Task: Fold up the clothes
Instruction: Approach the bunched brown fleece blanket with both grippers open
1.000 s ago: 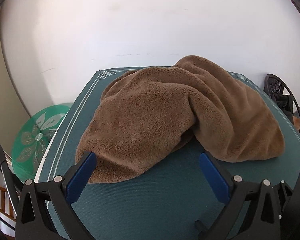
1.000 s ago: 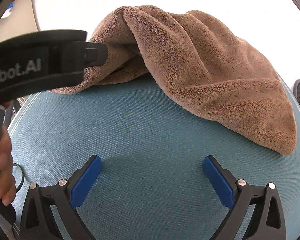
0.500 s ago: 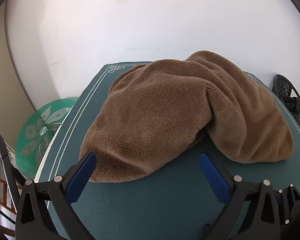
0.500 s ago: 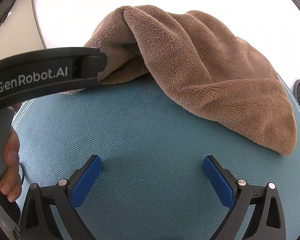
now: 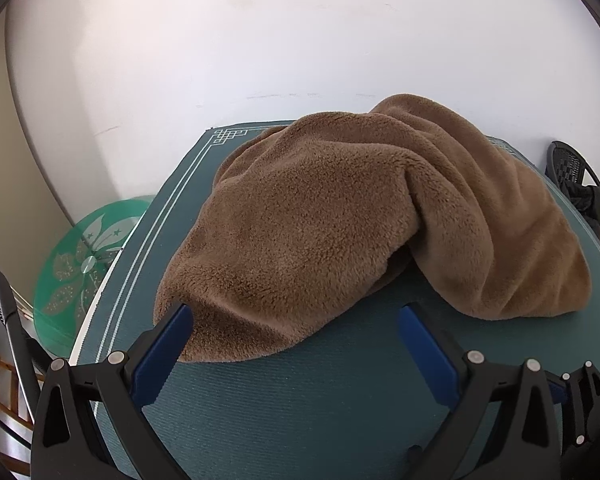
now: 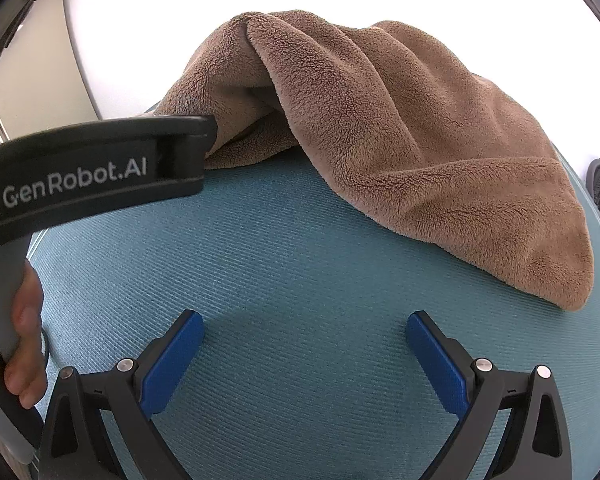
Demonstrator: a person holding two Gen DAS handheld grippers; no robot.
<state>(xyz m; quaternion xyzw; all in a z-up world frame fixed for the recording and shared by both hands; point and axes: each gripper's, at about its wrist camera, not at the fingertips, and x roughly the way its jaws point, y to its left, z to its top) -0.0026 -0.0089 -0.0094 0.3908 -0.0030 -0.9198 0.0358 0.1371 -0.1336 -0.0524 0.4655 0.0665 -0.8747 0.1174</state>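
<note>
Brown fleece garment (image 5: 340,224) heaped, its shape hidden in folds. Left gripper (image 5: 296,322) and right gripper (image 6: 305,332) gape empty; only the right view catches a hand (image 6: 22,344).

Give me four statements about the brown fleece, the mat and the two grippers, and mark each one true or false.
1. The brown fleece lies in a crumpled heap on the teal mat. True.
2. The left gripper has its jaws shut on the fleece. False: the jaws stand wide open at the fleece's near edge.
3. The right gripper is open over bare mat. True.
4. The fleece is neatly folded into a flat square. False: it is bunched, with one flap draped over the rest.
</note>
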